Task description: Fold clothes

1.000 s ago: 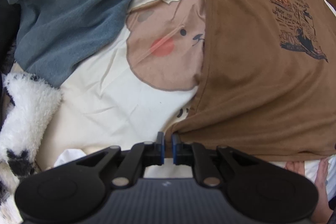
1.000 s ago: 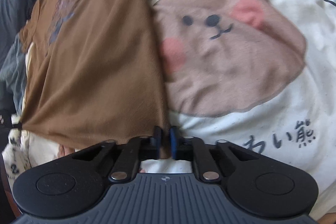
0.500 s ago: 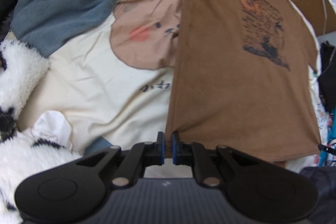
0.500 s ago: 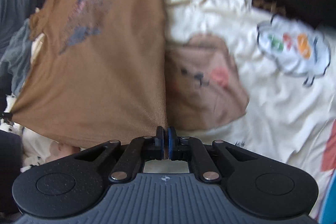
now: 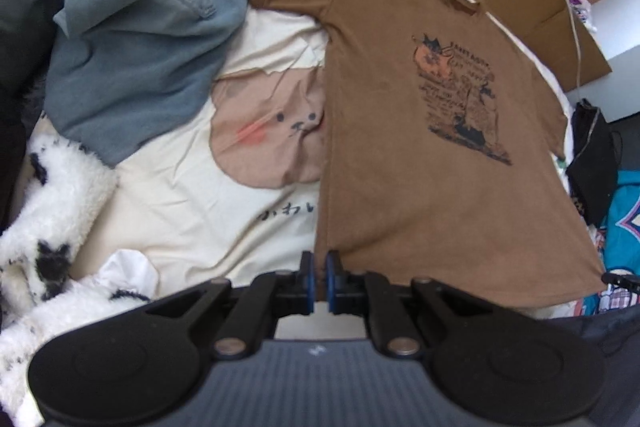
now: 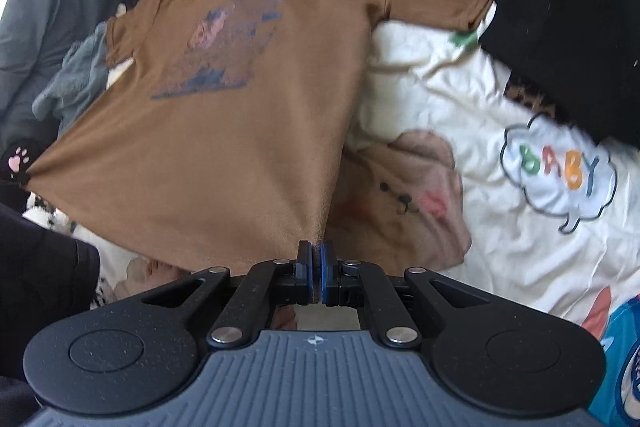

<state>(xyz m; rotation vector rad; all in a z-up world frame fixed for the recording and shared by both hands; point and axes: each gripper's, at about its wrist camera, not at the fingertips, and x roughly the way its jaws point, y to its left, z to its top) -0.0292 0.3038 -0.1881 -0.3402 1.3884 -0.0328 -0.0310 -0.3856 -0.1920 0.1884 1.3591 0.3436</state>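
Tongs, left (image 5: 319, 281) and right (image 6: 316, 277), each pinch a hem corner of the brown shirt (image 5: 400, 155), stretched print-up above the bedsheet (image 5: 180, 211); light, limp fabric probably sags unless gripped at corners.

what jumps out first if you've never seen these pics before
The brown t-shirt with a dark printed graphic fills the middle of both views, stretched out over the cream bear-print bedsheet. The left gripper and right gripper each pinch a bottom corner of its hem. A crumpled blue denim garment is heaped to the shirt's left in the left wrist view.
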